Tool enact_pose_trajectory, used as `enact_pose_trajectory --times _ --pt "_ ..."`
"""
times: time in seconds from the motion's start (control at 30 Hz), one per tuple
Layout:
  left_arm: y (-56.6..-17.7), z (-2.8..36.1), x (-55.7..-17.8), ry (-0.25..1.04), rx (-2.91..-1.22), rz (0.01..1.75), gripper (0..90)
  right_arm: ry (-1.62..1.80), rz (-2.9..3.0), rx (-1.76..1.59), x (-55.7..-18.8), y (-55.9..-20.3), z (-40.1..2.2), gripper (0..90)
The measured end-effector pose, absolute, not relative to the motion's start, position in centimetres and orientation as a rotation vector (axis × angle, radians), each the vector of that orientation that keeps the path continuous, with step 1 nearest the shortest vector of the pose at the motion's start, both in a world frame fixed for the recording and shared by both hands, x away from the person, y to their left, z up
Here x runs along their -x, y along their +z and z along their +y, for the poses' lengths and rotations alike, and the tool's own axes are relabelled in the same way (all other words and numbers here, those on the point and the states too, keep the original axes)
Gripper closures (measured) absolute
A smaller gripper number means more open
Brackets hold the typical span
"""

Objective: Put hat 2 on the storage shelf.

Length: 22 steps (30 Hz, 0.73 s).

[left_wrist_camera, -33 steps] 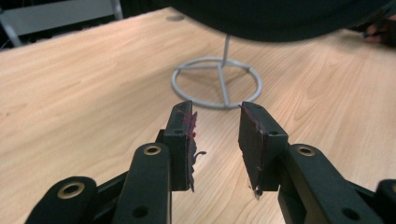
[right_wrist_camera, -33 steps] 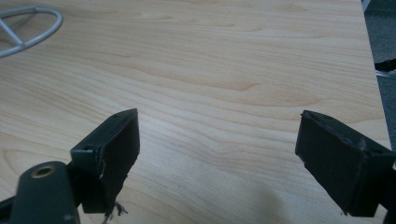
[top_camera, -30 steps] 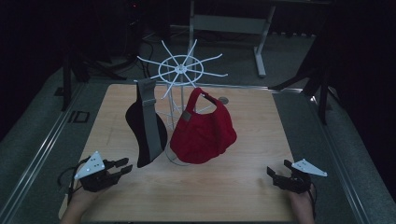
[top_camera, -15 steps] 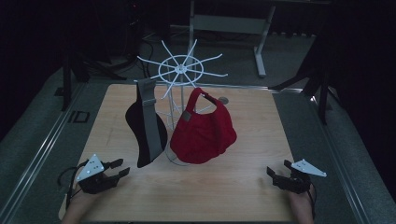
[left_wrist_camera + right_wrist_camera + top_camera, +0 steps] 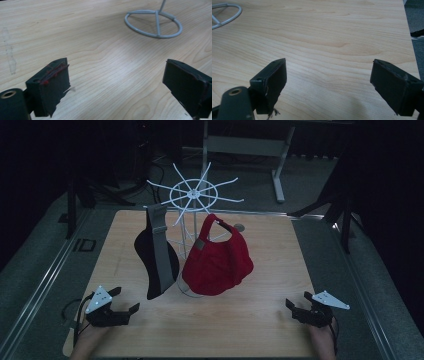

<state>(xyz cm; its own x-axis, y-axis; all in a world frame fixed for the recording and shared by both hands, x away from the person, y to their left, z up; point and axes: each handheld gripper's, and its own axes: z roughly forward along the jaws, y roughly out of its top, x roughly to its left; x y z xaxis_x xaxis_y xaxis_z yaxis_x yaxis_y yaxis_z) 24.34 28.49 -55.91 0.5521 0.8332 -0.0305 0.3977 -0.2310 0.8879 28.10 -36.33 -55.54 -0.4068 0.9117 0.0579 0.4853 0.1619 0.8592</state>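
The left gripper (image 5: 122, 306) rests low over the near left part of the wooden table (image 5: 270, 320). Its jaws have just been opening and now stand wide apart, with nothing but bare wood between them. The right gripper (image 5: 294, 306) sits at the near right edge, jaws likewise spread wide and empty.

Ahead of the left gripper and off to its right stands a white wire rack (image 5: 194, 195), its spokes fanning out from a hub on top of a thin post. In the left gripper view the rack's ring base (image 5: 153, 23) lies flat on the table, well apart from the jaws, ahead and to the right. In the right gripper view an arc of the same base shows far ahead at the upper left.

A black cap (image 5: 156, 255) hangs from the rack on the side nearer the left gripper, its strap over a spoke. A red cap (image 5: 220, 262) hangs just beside it, on the side facing the right gripper. Neither gripper touches either cap.
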Motion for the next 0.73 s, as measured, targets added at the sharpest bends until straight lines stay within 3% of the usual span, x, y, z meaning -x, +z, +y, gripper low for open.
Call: enact_pose_trajectory --times 0.23,0.73 --pt "-55.9 28.87 -24.1 0.658 -1.796 1.088 6.2 1.179 1.95 -1.315 -27.97 -55.51 -36.36 13.6" --pt "-56.16 29.33 -23.85 0.651 -1.754 1.12 6.2 1.168 1.939 -1.323 -28.02 -55.51 -36.43 13.6"
